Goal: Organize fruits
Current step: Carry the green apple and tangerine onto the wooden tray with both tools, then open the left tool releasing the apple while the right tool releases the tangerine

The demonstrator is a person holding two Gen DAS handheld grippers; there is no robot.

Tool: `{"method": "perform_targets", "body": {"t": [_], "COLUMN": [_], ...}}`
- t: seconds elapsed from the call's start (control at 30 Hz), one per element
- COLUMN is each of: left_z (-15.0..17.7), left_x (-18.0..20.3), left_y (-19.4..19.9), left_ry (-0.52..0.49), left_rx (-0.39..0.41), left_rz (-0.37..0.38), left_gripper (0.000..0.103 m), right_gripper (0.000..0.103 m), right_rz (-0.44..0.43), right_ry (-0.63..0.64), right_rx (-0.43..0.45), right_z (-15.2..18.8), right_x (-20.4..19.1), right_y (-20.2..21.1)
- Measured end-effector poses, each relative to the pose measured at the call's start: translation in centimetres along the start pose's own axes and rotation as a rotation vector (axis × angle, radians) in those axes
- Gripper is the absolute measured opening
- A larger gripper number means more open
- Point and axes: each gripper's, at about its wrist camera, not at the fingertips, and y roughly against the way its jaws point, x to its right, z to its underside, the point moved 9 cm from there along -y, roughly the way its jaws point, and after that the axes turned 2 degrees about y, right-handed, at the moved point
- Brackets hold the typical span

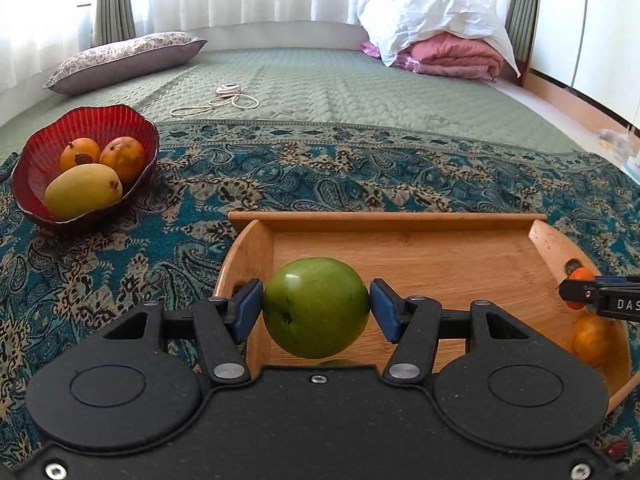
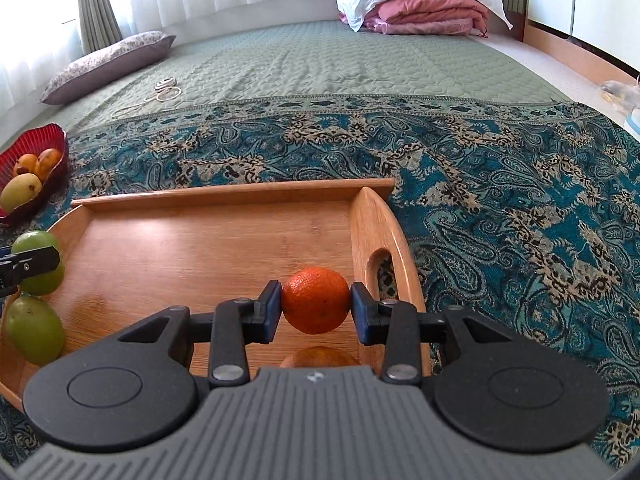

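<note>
Green and round, an apple [image 1: 316, 307] sits in the middle of the left wrist picture, pinched between the blue pads [image 1: 249, 309] of the left tongs [image 1: 316, 308]; it hangs over the near left part of the wooden tray [image 1: 400, 248]; a second green apple [image 2: 35, 330] lies on the tray just below it, seen at the lower left of the right wrist picture. The right tongs [image 2: 316, 307] pinch an orange [image 2: 316, 300] tight in the middle of that picture, over the right side of the tray, close to the handle hole [image 2: 378, 268]; another orange [image 2: 320, 357] lies on the tray right under it, half hidden by the tongs. At the upper left of the left wrist picture a red bowl [image 1: 40, 148] stands on the blue patterned cloth [image 1: 360, 176], well apart from the tray; in it are a yellow mango [image 1: 82, 190] and two small orange fruits [image 1: 80, 155]. Far back on the green bed [image 1: 320, 80] lie a pillow [image 1: 120, 60], a white cord [image 1: 228, 98] and pink folded blankets [image 1: 452, 58].
</note>
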Motion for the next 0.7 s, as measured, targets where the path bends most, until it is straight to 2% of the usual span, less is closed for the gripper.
{"method": "perform_targets", "body": {"t": [0.7], "left_z": [1.0], "left_x": [-0.4], "left_y": [-1.4], "left_ry": [0.006], "left_rx": [-0.026], "left_rz": [-0.002], "left_gripper": [0.056], "right_gripper": [0.044], "right_rz": [0.002], "right_ry": [0.000], "right_rx": [-0.021], "right_z": [0.8], "right_x": [0.1], "right_y": [-1.1]}}
